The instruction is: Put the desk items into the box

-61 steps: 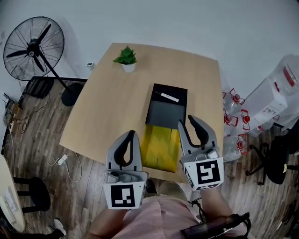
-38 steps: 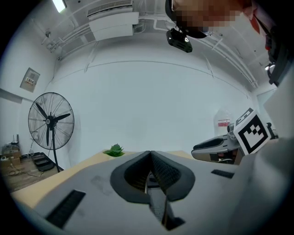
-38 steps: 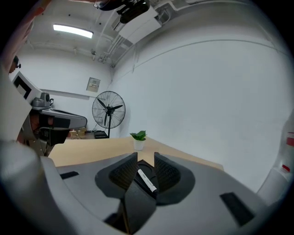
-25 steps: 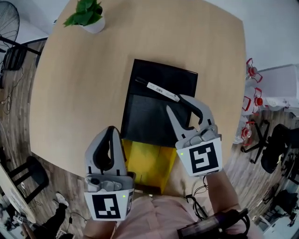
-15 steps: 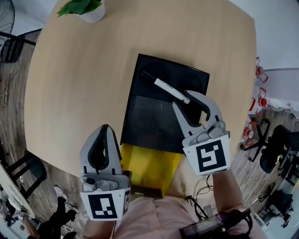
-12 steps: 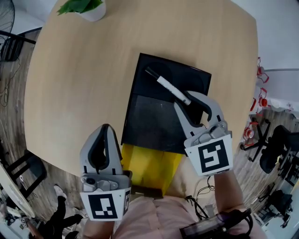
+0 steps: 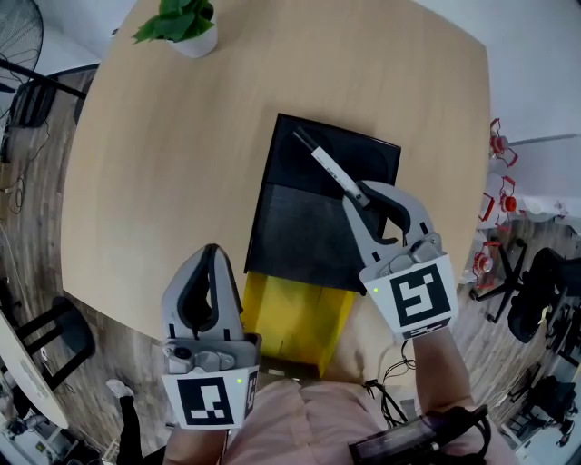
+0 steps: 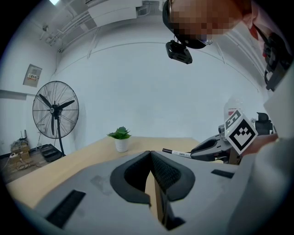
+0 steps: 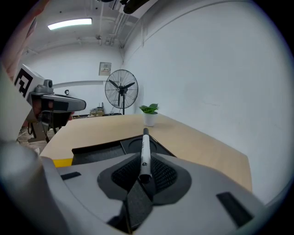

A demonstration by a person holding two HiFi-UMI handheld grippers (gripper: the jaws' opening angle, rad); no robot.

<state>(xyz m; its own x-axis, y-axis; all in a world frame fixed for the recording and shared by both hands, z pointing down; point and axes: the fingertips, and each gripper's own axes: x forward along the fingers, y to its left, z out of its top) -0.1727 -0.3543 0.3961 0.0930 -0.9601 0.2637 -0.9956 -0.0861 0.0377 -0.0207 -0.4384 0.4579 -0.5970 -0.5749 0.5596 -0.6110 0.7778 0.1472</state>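
A white marker pen (image 7: 329, 168) with a black cap sticks out from my right gripper (image 7: 360, 194), which is shut on its near end above the black tray (image 7: 300, 232). In the right gripper view the marker pen (image 9: 144, 151) lies pinched between the pads and points towards the tray (image 9: 108, 148). A yellow box (image 7: 295, 313) sits against the tray's near side at the table's front edge. My left gripper (image 7: 211, 259) hovers left of the yellow box, shut with nothing in it; the left gripper (image 8: 150, 156) shows its pads pressed together.
A small potted plant (image 7: 184, 25) stands at the far left of the wooden table (image 7: 154, 163). A standing fan (image 8: 55, 112) is off the table's left side. Red-handled water bottles (image 7: 497, 195) and a black chair (image 7: 545, 291) are on the floor at right.
My right gripper moved onto the marker lying on the black tray and shut on it; the marker now rides in the jaws, turned to point away. The left gripper barely moved.
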